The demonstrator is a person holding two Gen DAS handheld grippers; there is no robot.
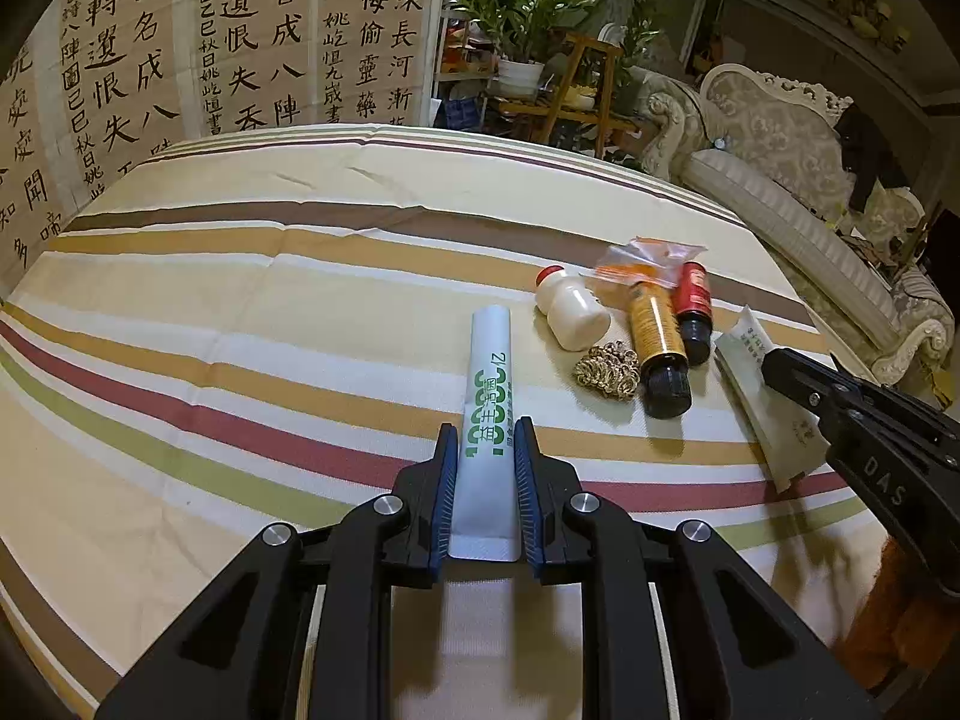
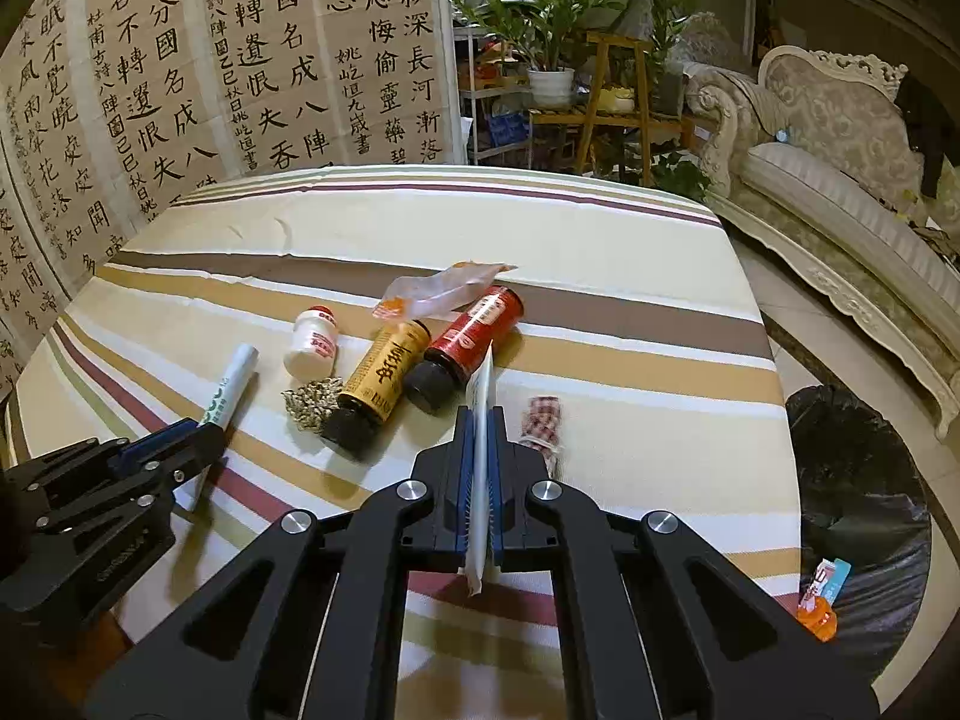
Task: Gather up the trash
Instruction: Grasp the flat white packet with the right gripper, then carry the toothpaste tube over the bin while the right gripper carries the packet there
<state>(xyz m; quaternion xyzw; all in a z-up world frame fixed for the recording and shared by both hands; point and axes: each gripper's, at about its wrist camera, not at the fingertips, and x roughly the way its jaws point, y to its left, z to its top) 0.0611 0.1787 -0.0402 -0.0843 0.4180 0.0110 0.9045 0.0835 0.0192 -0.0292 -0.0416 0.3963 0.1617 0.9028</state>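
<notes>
My left gripper (image 1: 485, 427) is shut on a white stick sachet with green print (image 1: 487, 396), which points away over the striped table; it also shows in the right wrist view (image 2: 231, 387). My right gripper (image 2: 480, 414) is shut on a flat white packet (image 2: 481, 456), held edge-up; it shows in the left wrist view (image 1: 762, 396) too. On the table lie a small white bottle (image 2: 312, 342), a yellow bottle (image 2: 378, 390), a red bottle (image 2: 465, 345), a metal scouring ball (image 2: 312, 402), a clear orange wrapper (image 2: 438, 291) and a patterned candy wrapper (image 2: 543, 420).
A black-lined trash bin (image 2: 858, 510) with orange and blue litter stands on the floor off the table's right edge. A sofa (image 2: 840, 180) is beyond it. A calligraphy screen (image 2: 180, 72) and potted plants (image 2: 552, 30) stand behind the table.
</notes>
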